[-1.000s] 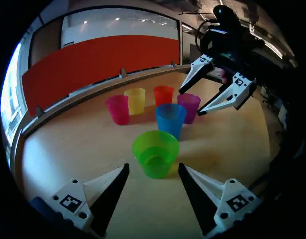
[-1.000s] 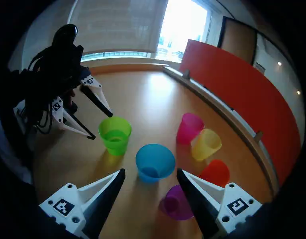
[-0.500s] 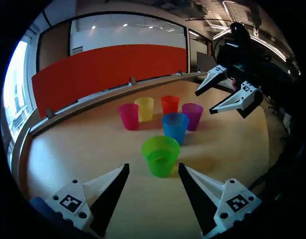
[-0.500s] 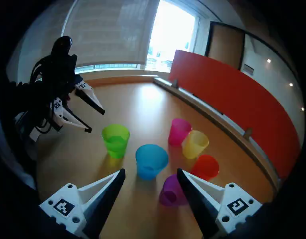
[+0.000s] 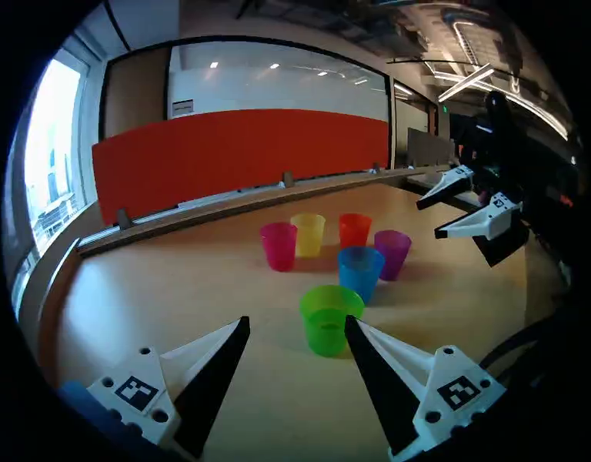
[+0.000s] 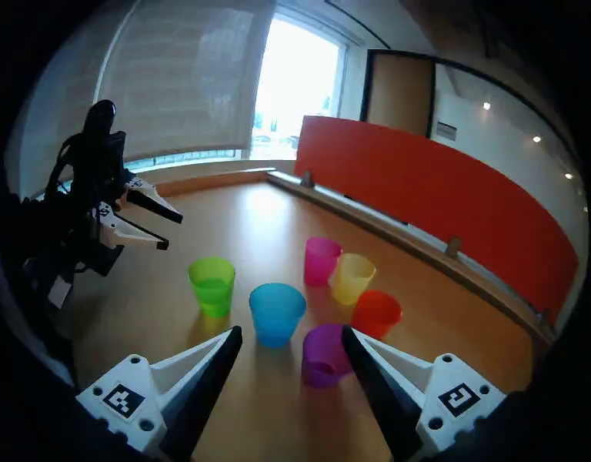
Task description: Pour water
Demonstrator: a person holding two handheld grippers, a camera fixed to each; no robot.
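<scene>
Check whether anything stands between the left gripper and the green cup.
Nothing visible does. The green cup stands just ahead of the open left gripper, slightly right of its centre line, with only bare table between them. The blue cup stands beyond it.

Left gripper view: six cups stood on table (image 5: 141, 308). Front cup (image 5: 326, 323) was just ahead of left gripper (image 5: 296, 317); second cup (image 5: 361, 271) behind it, slightly R. Farther back ran a row: L-end cup (image 5: 278, 245), mid-L cup (image 5: 308, 233), mid-R cup (image 5: 355, 229), R-end cup (image 5: 392, 252) just beside second cup. Right gripper (image 5: 428, 221) hung far R, apart from cups. Partition (image 5: 242, 154) stood behind table.
</scene>
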